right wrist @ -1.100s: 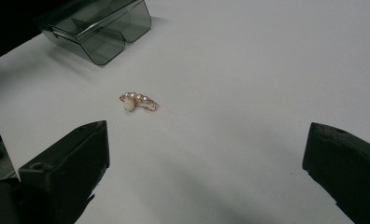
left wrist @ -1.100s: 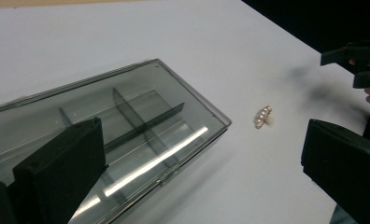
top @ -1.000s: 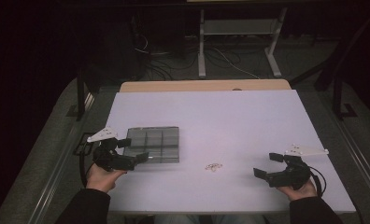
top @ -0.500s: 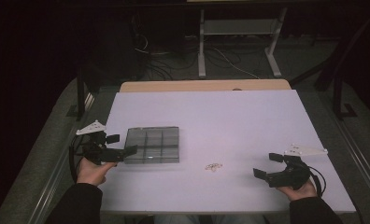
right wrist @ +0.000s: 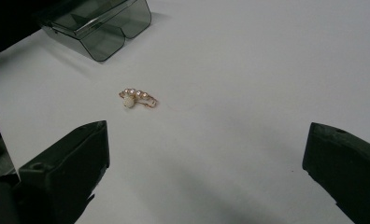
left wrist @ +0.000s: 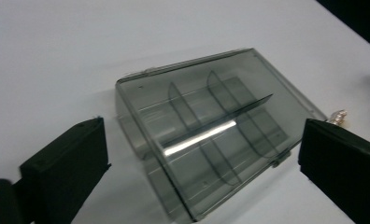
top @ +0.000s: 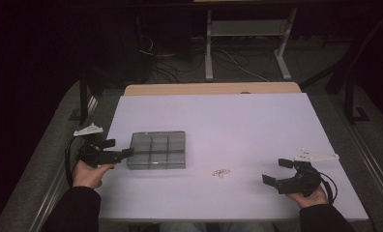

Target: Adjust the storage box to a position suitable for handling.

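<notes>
A smoky clear plastic box with divided compartments lies on the white table, left of centre, its lid down. My left gripper is at the box's left side, open, one jaw tip close to the box edge. In the left gripper view the box lies ahead between the wide-apart jaws of my left gripper, not clamped. A small gold and pearl brooch lies right of the box. My right gripper rests open near the front right, with the brooch ahead of it and my right gripper holding nothing.
The box shows at the top left of the right gripper view. Beyond the table's far wooden edge are a white stand and cables on a dark floor. A dark frame rail stands by the table's left edge.
My left gripper has drawn back to the left, away from the box's front left corner, and its hand now sits at the table's left edge. The right gripper, box and brooch have stayed put.
</notes>
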A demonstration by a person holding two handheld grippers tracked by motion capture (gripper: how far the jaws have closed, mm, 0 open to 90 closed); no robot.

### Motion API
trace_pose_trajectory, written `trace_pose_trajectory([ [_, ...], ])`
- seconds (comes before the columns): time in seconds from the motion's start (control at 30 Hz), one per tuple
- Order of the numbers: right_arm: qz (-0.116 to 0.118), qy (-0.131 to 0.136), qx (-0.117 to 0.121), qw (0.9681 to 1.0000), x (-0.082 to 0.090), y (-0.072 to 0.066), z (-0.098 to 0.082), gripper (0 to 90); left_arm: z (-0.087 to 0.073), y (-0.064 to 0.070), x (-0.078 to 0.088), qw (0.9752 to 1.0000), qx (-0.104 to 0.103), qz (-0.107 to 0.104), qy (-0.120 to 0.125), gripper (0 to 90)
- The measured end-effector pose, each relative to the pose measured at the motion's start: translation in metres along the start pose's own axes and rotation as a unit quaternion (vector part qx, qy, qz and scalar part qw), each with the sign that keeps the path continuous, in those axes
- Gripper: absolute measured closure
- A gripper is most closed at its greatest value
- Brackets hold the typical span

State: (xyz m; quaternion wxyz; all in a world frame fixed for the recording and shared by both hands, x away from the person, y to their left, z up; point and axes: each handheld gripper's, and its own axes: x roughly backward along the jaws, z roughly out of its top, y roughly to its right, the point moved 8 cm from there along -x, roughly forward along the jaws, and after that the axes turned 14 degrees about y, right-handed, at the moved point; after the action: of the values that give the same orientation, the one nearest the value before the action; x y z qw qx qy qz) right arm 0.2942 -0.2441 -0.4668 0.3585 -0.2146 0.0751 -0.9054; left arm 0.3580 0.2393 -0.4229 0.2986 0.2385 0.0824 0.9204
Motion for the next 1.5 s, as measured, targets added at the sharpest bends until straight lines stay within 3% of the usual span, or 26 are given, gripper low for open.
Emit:
trace_pose_trajectory([
  [0.43,0.000,-0.002,0.000,1.0000,0.000,0.001,-0.001,0.8,-0.005,-0.027,0.005,0.9993,0.024,0.029,0.001,17.8],
  [1.07,-0.004,-0.004,0.002,1.0000,0.000,0.002,-0.002,0.8,-0.017,-0.050,0.004,0.9986,0.035,0.037,-0.013,46.0],
  [1.37,-0.004,-0.005,0.003,1.0000,0.000,0.002,-0.002,0.8,-0.026,-0.050,-0.004,0.9977,0.044,0.031,-0.043,79.4],
  [1.5,-0.004,-0.005,0.002,1.0000,0.000,0.002,-0.002,0.8,-0.031,-0.048,-0.008,0.9970,0.046,0.020,-0.060,88.6],
])
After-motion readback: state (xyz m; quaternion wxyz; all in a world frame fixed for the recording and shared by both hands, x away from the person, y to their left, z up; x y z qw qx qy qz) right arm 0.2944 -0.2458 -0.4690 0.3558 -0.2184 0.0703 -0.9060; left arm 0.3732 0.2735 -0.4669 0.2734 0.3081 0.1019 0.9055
